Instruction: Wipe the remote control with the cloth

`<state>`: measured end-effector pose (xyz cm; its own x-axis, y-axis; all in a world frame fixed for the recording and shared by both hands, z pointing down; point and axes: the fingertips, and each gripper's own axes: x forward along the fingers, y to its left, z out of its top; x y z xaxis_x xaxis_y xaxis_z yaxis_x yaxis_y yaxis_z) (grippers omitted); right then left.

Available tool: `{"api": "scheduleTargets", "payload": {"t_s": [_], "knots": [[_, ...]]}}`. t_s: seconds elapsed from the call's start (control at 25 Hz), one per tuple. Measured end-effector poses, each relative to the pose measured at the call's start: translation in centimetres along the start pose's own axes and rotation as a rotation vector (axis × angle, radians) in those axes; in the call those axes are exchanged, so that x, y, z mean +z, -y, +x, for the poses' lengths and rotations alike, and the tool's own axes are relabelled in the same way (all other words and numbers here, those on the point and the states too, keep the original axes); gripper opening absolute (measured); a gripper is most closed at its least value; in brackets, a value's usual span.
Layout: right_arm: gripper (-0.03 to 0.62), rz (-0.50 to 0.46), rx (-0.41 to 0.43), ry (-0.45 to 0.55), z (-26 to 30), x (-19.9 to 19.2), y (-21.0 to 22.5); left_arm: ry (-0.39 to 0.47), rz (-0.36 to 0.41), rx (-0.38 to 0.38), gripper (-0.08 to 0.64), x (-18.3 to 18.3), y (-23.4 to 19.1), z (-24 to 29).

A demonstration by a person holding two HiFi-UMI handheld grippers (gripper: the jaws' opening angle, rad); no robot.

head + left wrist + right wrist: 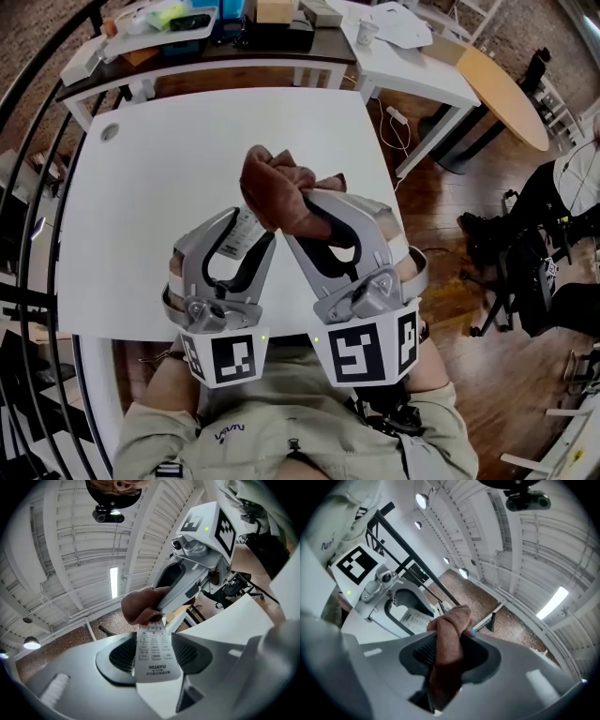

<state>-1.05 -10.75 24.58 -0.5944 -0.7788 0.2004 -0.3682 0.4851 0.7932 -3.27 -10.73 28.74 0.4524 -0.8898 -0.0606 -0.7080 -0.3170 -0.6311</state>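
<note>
Both tools are held up in front of the person, above the near half of the white bench (141, 187), with their tips angled toward each other. Neither the tools nor what they hold touches the bench.

Left tool (251, 225): the jaws are partly closed and pinch the remote (246, 231). In the left gripper view the remote (152, 651) sits between the two pads with its button face toward the camera. The end printed "HUAYU" is nearest, and the far end sticks out past the tips.

Right tool (305, 214): the jaws pinch the brown cloth (274, 183). In the right gripper view the cloth (447, 651) is bunched between the pads and fills the gap, and a wad pokes out beyond the tips.

Contact: the cloth wad (140, 605) lies against the far end of the remote and covers its topmost buttons. The lower button rows and the label are bare.

Surroundings: a cluttered table (281, 42) stands behind the bench, and there is wood floor (441, 281) to the right.
</note>
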Motion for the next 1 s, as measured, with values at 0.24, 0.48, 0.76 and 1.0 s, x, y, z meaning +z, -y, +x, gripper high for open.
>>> {"api": "scheduleTargets", "payload": {"t_s": [0.24, 0.48, 0.76, 1.0], "knots": [[0.127, -0.059, 0.116, 0.033, -0.3, 1.3, -3.4, 0.001, -0.019, 0.011, 0.242, -0.3, 0.1, -0.1], [0.127, -0.059, 0.192, 0.055, -0.7, 1.7, -4.9, -0.002, 0.004, 0.004, 0.241, 0.1, -0.2, 0.0], [0.127, -0.023, 0.256, 0.089, -1.2, 2.3, -6.0, 0.006, -0.046, -0.002, 0.241, -0.2, -0.3, -0.3], [0.129, 0.077, 0.167, 0.156, -1.5, 2.6, -3.6, 0.028, -0.164, -0.062, 0.242, -0.1, -0.9, -0.2]]}}
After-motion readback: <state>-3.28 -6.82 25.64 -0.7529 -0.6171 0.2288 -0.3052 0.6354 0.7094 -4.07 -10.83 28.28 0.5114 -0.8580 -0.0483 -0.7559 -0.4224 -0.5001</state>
